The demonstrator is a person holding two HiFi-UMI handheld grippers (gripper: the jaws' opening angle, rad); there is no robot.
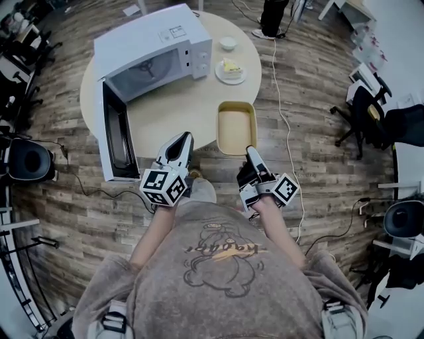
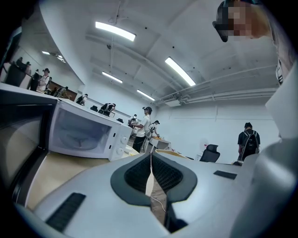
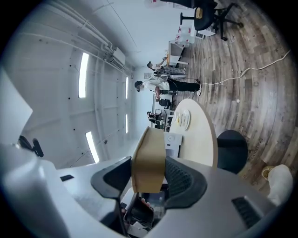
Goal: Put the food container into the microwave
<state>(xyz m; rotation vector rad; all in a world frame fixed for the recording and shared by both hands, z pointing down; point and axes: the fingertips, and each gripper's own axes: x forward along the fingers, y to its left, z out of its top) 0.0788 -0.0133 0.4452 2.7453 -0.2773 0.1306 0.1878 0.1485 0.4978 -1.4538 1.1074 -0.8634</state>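
The tan food container (image 1: 236, 127) hangs level over the near edge of the round table (image 1: 172, 116), and my right gripper (image 1: 250, 154) is shut on its near rim. In the right gripper view the container's wall (image 3: 149, 148) sits pinched between the two dark pads of that gripper (image 3: 148, 165). The white microwave (image 1: 152, 53) stands at the back left of the table, its door (image 1: 112, 132) swung wide open toward me. My left gripper (image 1: 181, 143) is shut and empty at the table's near edge, beside the door. In the left gripper view its pads (image 2: 150, 158) meet, with the microwave (image 2: 84, 135) ahead to the left.
A plate with a piece of cake (image 1: 230, 70) and a small white bowl (image 1: 228, 43) sit to the right of the microwave. A white cable (image 1: 281, 99) runs across the wooden floor on the right. Office chairs (image 1: 30, 161) stand around. A person (image 1: 273, 16) stands beyond the table.
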